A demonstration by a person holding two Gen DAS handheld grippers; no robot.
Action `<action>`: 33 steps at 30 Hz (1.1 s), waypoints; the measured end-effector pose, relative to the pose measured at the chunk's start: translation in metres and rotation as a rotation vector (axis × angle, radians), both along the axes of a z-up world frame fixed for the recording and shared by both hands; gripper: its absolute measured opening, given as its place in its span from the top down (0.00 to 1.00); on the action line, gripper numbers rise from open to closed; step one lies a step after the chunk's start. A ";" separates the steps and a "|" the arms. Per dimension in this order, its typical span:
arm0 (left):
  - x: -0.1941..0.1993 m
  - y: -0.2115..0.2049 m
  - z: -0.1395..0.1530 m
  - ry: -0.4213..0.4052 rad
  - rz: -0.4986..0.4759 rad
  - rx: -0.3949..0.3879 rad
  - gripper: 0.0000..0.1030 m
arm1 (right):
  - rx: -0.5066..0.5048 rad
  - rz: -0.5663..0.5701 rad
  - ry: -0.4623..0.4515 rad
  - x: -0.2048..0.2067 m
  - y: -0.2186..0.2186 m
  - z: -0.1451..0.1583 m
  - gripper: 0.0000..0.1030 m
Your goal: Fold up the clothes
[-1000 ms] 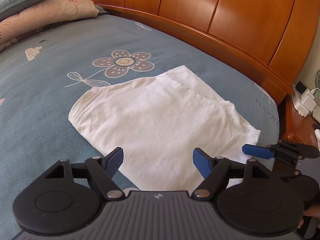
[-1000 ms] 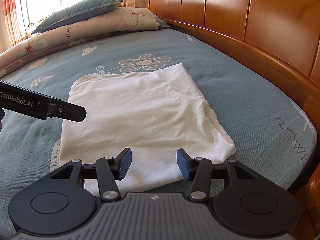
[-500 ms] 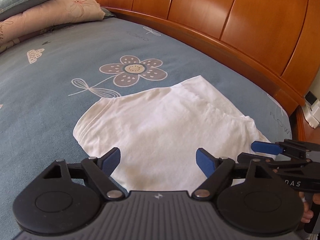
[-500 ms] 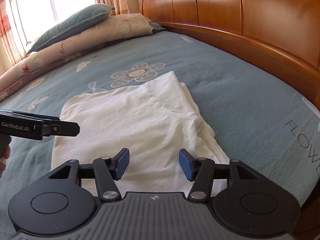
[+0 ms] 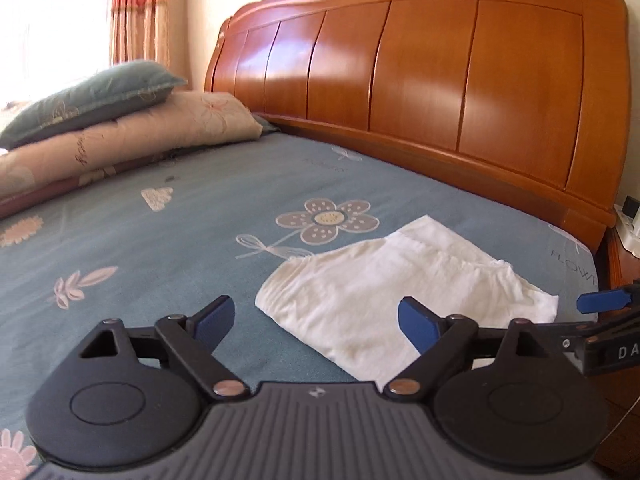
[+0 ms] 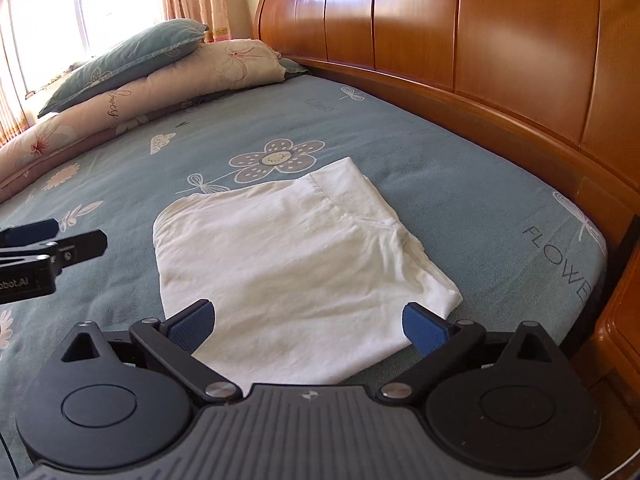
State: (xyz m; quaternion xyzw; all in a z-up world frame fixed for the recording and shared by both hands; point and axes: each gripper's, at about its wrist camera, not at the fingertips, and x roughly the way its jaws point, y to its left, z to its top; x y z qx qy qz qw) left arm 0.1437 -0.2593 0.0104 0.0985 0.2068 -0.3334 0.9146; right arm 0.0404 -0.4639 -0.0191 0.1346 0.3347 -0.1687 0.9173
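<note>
The white shirt (image 6: 296,256) lies flat in a folded square on the blue bed sheet (image 6: 460,184). It sits right in front of the right gripper (image 6: 308,324), the nearer one. The left gripper (image 5: 316,320) is off to its side. Both are spread wide, holding nothing.

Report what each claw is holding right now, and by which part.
Nothing is held. The left claw and the right claw are both open, apart from the folded white garment, which lies on the bed sheet.
</note>
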 end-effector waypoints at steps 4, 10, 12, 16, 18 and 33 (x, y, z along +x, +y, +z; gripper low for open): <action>-0.036 0.014 0.015 -0.032 -0.042 0.009 0.01 | 0.000 -0.003 0.004 -0.019 0.027 0.008 0.00; -0.072 0.031 0.020 0.002 -0.054 0.012 0.01 | -0.062 0.016 0.039 -0.042 0.066 0.017 0.00; -0.077 0.040 0.024 0.044 -0.040 -0.010 0.01 | -0.069 0.017 0.036 -0.050 0.073 0.020 0.00; -0.089 0.057 0.031 0.129 -0.012 -0.035 0.01 | -0.081 0.020 0.030 -0.067 0.088 0.025 0.00; -0.100 0.065 0.036 0.150 0.004 -0.037 0.01 | -0.088 0.022 0.027 -0.075 0.095 0.027 0.00; -0.141 0.072 0.045 0.274 0.120 0.051 0.01 | -0.159 0.024 -0.028 -0.113 0.116 0.044 0.00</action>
